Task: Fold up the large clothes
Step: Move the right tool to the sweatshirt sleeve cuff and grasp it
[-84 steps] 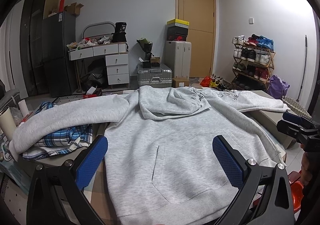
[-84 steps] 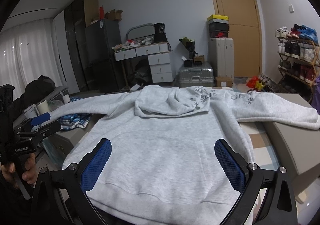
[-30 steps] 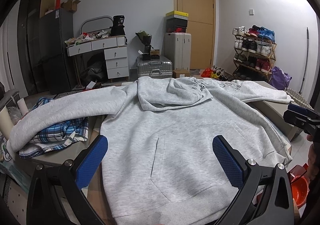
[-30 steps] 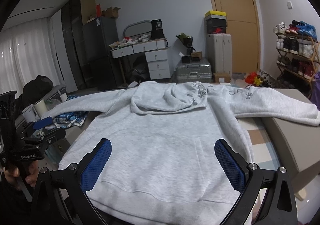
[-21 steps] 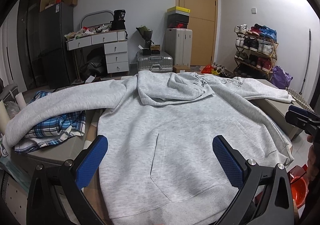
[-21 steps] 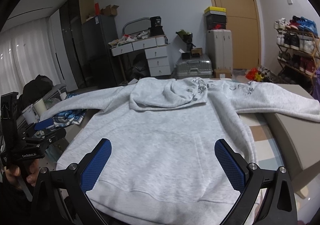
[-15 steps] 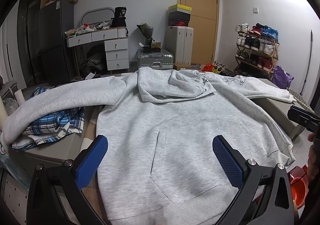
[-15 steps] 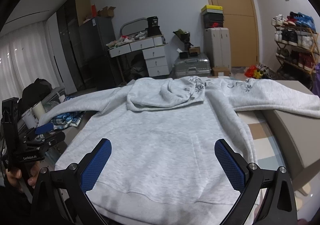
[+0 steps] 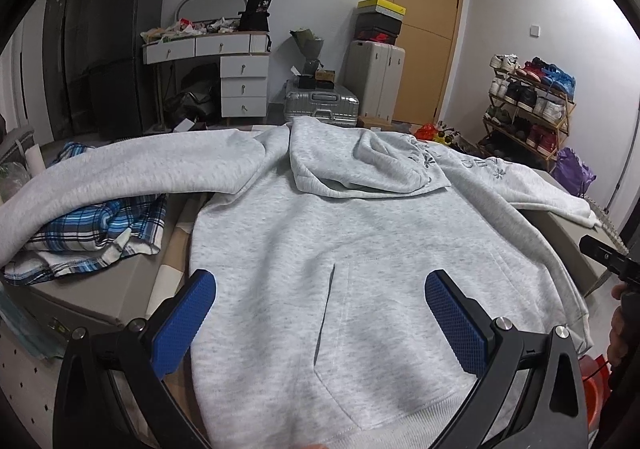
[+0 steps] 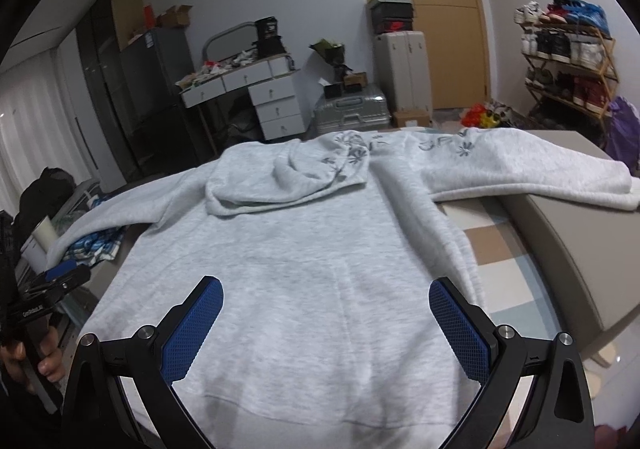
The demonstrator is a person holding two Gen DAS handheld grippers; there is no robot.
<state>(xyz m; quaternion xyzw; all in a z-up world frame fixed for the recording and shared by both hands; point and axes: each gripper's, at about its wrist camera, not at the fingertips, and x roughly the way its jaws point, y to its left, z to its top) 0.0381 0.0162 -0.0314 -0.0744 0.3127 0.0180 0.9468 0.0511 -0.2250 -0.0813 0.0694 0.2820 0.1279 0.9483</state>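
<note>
- Claws first: your left claw (image 9: 320, 303) and right claw (image 10: 326, 307) both hang spread wide and empty above the hem (image 9: 400, 425) of the grey hoodie (image 9: 360, 249), touching nothing.
- Hoodie lies face up and flat on the counter (image 10: 560, 225), hem nearest you, front pocket (image 9: 400, 309) just beyond the claws. No fold looks begun.
- Pinch only the top layer at the hem and the back will likely stay behind, so the fold comes up lopsided; take both layers.
- Right side of the body sits close to the counter edge (image 9: 576, 261). A sideways tug there could slide the hoodie off, since thick fleece drags as one piece.
- Left sleeve (image 9: 120, 173) lies over a blue checked garment (image 9: 100, 225) at the counter's left. Lift that sleeve carelessly and the checked cloth may come along or get folded inside.
- Hood (image 9: 360, 165) is bunched and off-centre on the chest; fold over it unsmoothed and you get a lump.
- Right sleeve (image 10: 520, 173), farthest out, reaches across a grey block with its cuff at the far edge. It could slip off if you pull the body toward you.
</note>
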